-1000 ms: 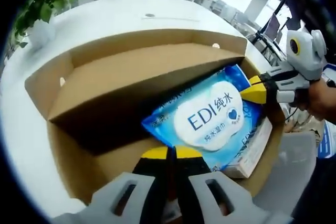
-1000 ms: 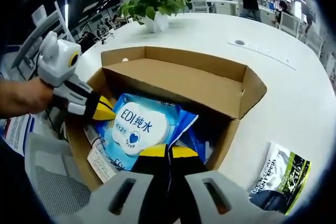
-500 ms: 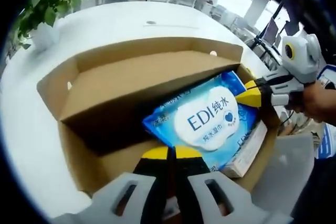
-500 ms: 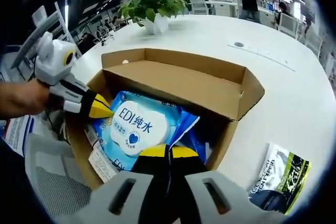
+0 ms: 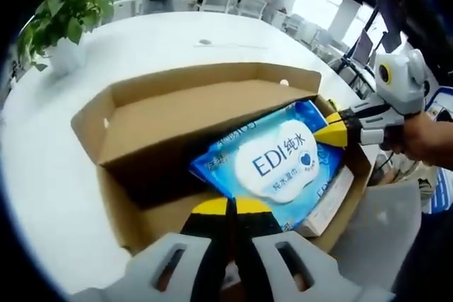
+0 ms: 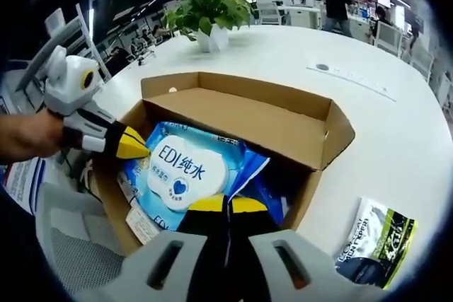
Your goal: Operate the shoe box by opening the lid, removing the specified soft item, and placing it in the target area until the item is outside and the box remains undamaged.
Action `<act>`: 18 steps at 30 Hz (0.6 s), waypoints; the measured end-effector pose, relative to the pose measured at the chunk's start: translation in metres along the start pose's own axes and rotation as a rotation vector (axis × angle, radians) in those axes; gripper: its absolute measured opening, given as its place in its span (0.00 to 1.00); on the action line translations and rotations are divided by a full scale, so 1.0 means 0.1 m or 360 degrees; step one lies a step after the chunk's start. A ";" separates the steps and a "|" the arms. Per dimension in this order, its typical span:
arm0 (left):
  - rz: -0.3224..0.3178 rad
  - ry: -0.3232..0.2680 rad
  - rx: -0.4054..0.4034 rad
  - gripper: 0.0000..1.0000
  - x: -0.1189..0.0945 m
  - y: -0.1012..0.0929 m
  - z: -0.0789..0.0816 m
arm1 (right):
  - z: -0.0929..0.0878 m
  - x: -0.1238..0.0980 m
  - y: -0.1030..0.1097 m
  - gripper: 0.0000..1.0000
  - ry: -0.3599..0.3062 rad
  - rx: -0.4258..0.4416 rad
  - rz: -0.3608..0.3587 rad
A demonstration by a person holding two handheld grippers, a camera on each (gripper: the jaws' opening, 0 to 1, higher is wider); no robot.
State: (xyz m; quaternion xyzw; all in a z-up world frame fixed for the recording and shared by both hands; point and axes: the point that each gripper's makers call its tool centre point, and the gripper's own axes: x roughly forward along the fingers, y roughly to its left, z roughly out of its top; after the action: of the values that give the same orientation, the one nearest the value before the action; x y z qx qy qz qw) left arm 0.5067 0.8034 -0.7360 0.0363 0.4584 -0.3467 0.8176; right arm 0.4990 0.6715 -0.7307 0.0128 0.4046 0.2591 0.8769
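Observation:
An open brown shoe box [image 5: 92,114] [image 6: 340,122] stands on a white table, its lid flap [image 5: 191,107] folded down inside. A blue wet-wipes pack [image 5: 272,164] [image 6: 180,175] with a white "EDI" label lies tilted over the box's open part. My left gripper [image 5: 228,206] is shut on the pack's near edge; from the right gripper view its yellow tips [image 6: 132,148] sit at the pack's left edge. At the opposite end my right gripper [image 6: 226,204] is shut on the pack too, with its tips [image 5: 331,133] at the far right corner.
A white carton [image 5: 333,199] [image 6: 141,223] lies in the box under the pack. A green-and-black packet [image 6: 375,242] rests on the table [image 6: 396,139] right of the box. A potted plant [image 5: 64,15] [image 6: 212,12] stands farther back. A grey chair [image 5: 382,231] is beside the table edge.
Both views have drawn back a little from the box, which looks smaller and lower, while the wipes pack stays between the two shut grippers.

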 end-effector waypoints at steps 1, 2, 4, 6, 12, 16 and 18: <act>0.0001 -0.0005 0.0001 0.00 -0.01 0.00 0.00 | 0.01 -0.01 0.00 0.00 -0.0003 0.0002 0.0001; 0.0002 -0.0010 0.0002 0.00 -0.02 0.00 0.01 | 0.02 -0.01 0.01 0.00 -0.0006 0.0002 0.0001; 0.0003 -0.0017 0.0002 0.00 -0.05 -0.01 0.02 | 0.04 -0.03 0.02 0.00 -0.0013 -0.0002 0.0000; 0.0005 -0.0026 -0.0004 0.00 -0.08 -0.01 0.03 | 0.06 -0.05 0.04 0.00 -0.0020 -0.0003 -0.0001; -0.0003 -0.0045 -0.0017 0.00 -0.15 -0.04 0.04 | 0.08 -0.09 0.07 0.00 -0.0031 -0.0016 -0.0003; 0.0003 -0.0076 -0.0008 0.00 -0.26 -0.07 0.09 | 0.11 -0.13 0.10 0.00 -0.0047 -0.0017 -0.0006; 0.0007 -0.0086 -0.0002 0.00 -0.30 -0.07 0.10 | 0.13 -0.16 0.12 0.00 -0.0056 -0.0017 -0.0005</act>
State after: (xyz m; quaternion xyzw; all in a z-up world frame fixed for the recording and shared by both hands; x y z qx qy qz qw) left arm 0.4993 0.8098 -0.7055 0.0274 0.4362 -0.3456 0.8304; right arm 0.4944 0.6771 -0.7080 0.0119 0.3876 0.2596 0.8844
